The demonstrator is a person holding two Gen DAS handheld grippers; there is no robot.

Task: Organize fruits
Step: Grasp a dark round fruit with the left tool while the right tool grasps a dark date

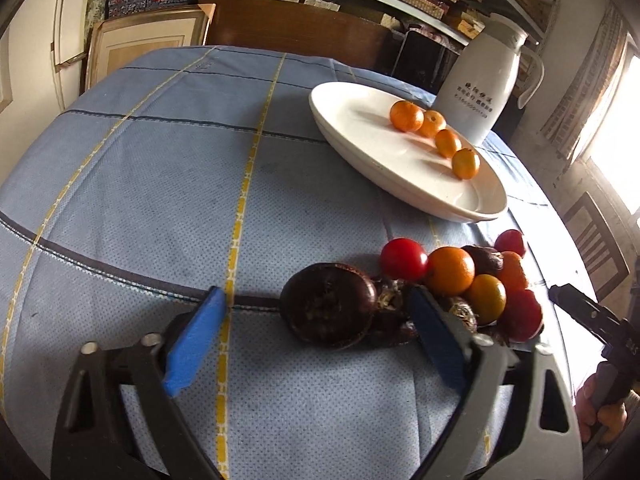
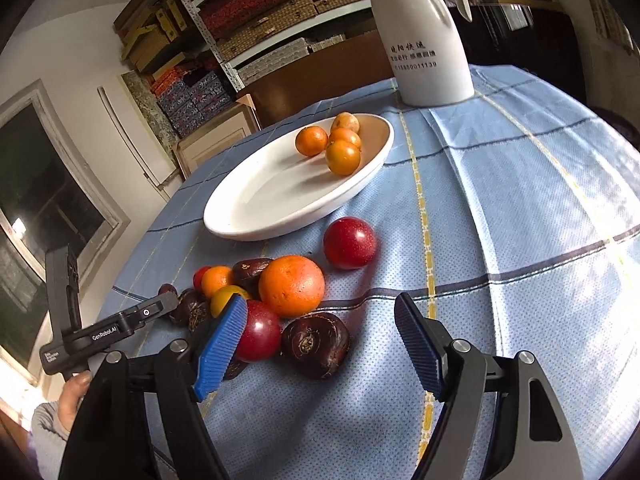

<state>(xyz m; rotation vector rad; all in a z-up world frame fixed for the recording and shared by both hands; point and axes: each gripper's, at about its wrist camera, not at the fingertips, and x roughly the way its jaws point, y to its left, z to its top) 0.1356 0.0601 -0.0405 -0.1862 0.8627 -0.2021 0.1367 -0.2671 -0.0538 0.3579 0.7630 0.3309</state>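
A white oval plate point(image 1: 352, 148) point(image 2: 256, 216) holds several small orange kumquats point(image 1: 407, 116) point(image 2: 343, 157). In front of it a heap of fruit lies on the blue checked tablecloth point(image 1: 160, 184): oranges point(image 1: 450, 271) point(image 2: 291, 286), red tomatoes point(image 1: 403, 258) point(image 2: 350, 243) and dark brown water chestnuts point(image 1: 329, 311) point(image 2: 316, 342). My left gripper point(image 1: 316, 340) is open, its blue pads on either side of a large chestnut. My right gripper point(image 2: 320, 344) is open, just above a chestnut and a red tomato point(image 2: 258, 331).
A tall white thermos jug point(image 1: 480, 88) point(image 2: 424, 36) stands behind the plate. Shelves of boxes point(image 2: 248, 12) and a wooden cabinet line the wall behind the table. The table's rounded edge falls away on the left.
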